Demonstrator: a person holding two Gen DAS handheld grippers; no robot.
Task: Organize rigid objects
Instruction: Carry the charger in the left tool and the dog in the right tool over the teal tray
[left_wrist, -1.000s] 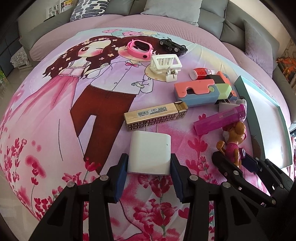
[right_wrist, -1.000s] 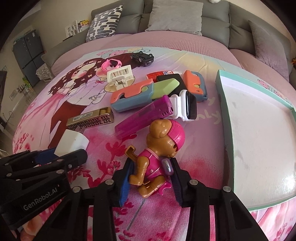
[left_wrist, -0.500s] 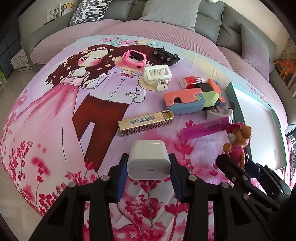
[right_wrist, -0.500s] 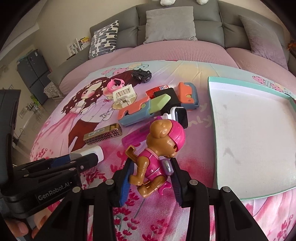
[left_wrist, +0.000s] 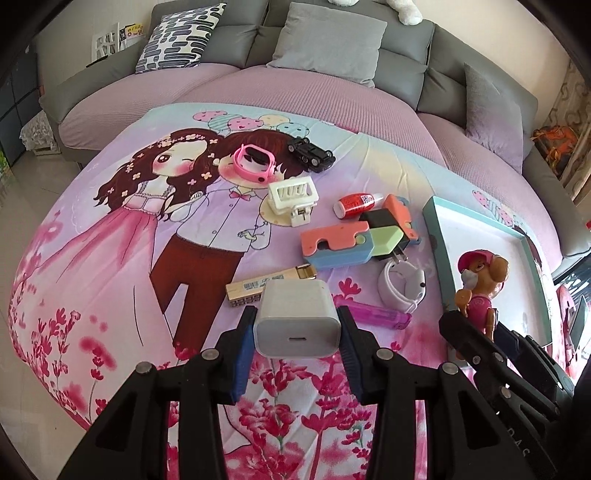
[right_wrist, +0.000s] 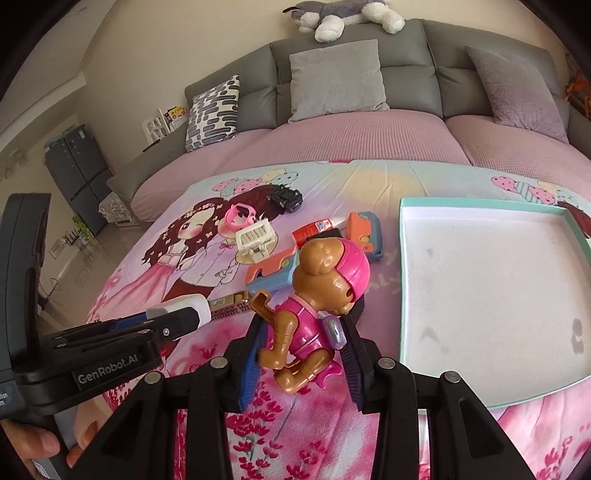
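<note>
My left gripper (left_wrist: 295, 325) is shut on a white charger cube (left_wrist: 297, 319) and holds it above the printed bedspread; it also shows in the right wrist view (right_wrist: 184, 306). My right gripper (right_wrist: 301, 332) is shut on a pink and brown toy dog figure (right_wrist: 317, 295), lifted just left of the teal-rimmed white tray (right_wrist: 400, 280). The figure (left_wrist: 480, 288) and tray (left_wrist: 439, 251) also show in the left wrist view at right.
On the bedspread lie a gold box (left_wrist: 269, 286), a magenta lighter (left_wrist: 380, 314), a white watch (left_wrist: 402, 288), an orange-blue block toy (left_wrist: 336, 247), a green plug (left_wrist: 388, 240), a white clip (left_wrist: 293, 197), a pink watch (left_wrist: 255, 162) and a black car (left_wrist: 310, 153). Grey cushions stand behind.
Both grippers have risen from the bedspread with their objects. The charger cube and the toy dog now hang higher, and the view takes in more of the sofa back.
</note>
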